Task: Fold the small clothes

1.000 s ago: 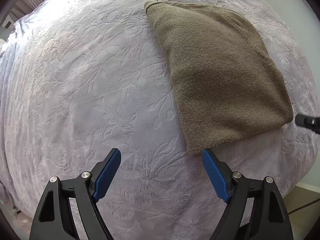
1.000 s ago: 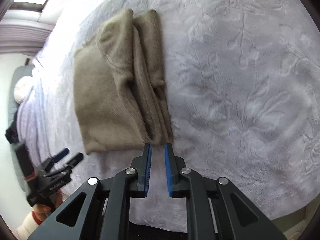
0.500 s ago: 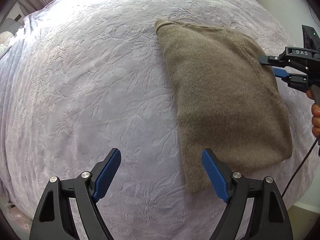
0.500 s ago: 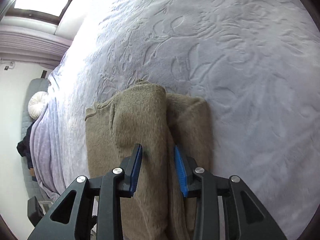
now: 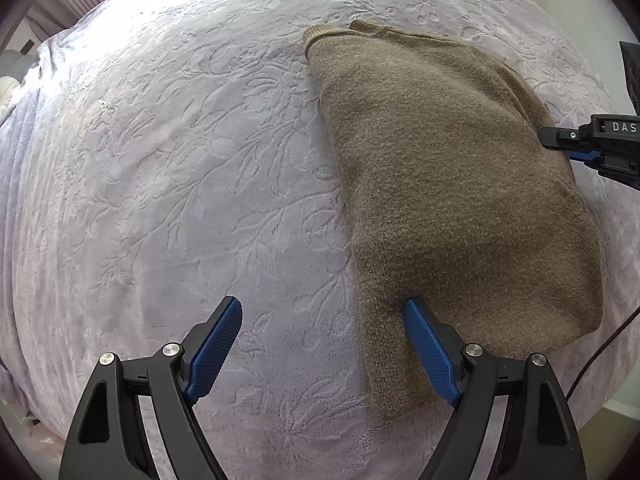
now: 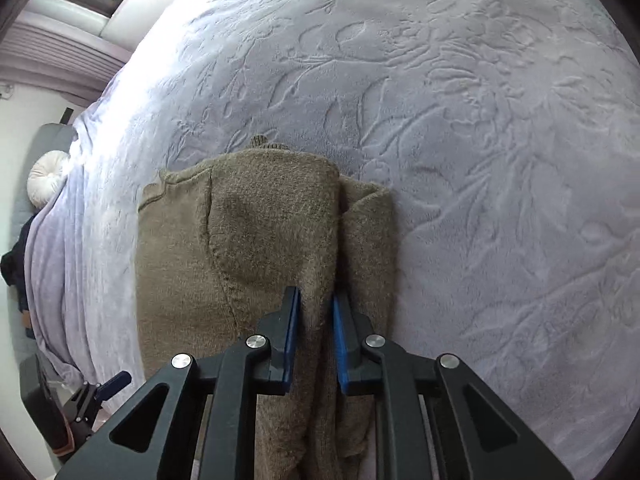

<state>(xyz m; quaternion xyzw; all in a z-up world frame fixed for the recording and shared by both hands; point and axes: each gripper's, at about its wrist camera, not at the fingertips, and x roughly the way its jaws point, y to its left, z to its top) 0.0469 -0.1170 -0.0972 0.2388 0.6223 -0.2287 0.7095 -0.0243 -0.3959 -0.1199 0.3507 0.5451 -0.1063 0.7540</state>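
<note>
Lavender embossed bedspread (image 5: 168, 184) covers the bed; on it lies the folded brown sweater (image 5: 448, 184), flat, toward my right. My right tool (image 6: 316, 300) is closing its jaws on a raised fold along the sweater's edge, fabric between the pads. My left tool (image 5: 320, 344) points straight down with jaws wide, gripping nothing, one pad over the sweater's near corner.

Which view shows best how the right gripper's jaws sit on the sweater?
Right wrist view: the right gripper has a fold of the brown sweater between its blue pads, jaws closing on it. Left wrist view shows only that gripper's tip at the sweater's far edge, contact hidden.
</note>
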